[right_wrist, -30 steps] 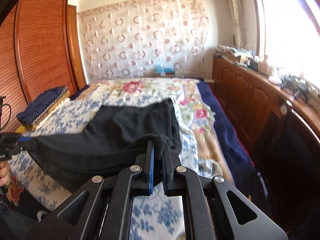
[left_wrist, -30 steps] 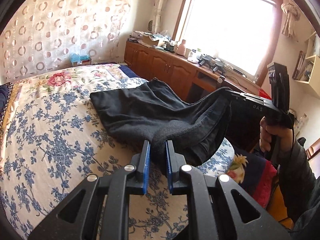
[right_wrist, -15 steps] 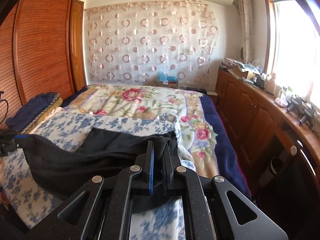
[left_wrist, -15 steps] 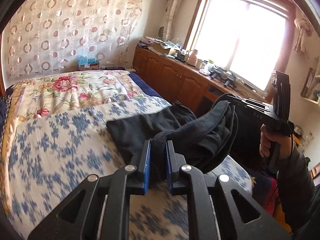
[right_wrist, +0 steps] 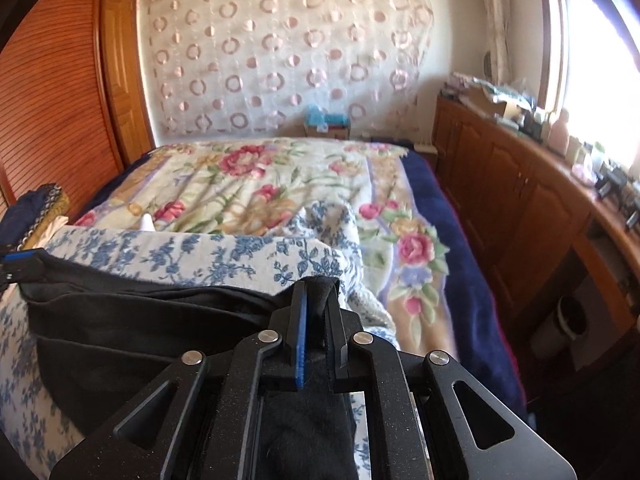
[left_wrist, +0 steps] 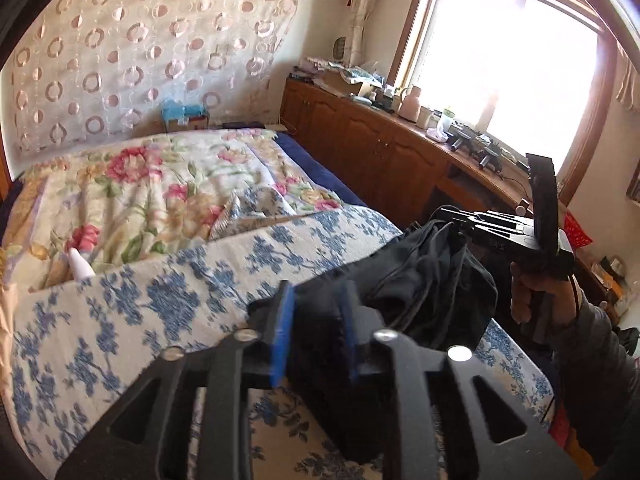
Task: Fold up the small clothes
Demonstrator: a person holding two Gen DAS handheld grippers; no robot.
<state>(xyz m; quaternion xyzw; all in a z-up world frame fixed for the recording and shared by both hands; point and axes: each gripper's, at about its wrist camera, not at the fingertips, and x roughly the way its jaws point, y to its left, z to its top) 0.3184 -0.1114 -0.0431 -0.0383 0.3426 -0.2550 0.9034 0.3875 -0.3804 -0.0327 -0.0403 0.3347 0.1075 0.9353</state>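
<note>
Over the blue-flowered bedspread [left_wrist: 120, 320], the left gripper [left_wrist: 316, 320] is opening around a black garment [left_wrist: 420, 280]; the right gripper [right_wrist: 316, 320] clenches its other end.

A: State the light source.

B: Daylight enters through the large wood-framed window [left_wrist: 508, 80]. In the left wrist view its panes are blown out to white, and glare washes the long brown wooden cabinet top [left_wrist: 404, 120] beneath it.

A: Overall exposure?

B: Bright. The sheer cream curtain with pink rings [right_wrist: 280, 52] is evenly lit; the bunched black fabric garment [left_wrist: 432, 280] reads as near-featureless dark.

A: Sharpness?

B: Motion blur softens the blue-flowered white bedcover [left_wrist: 132, 320] and the cabinet doors in the right wrist view.

A: Distortion?

B: Fisheye curvature bends straight edges; dark vignetting fills the corners.
</note>
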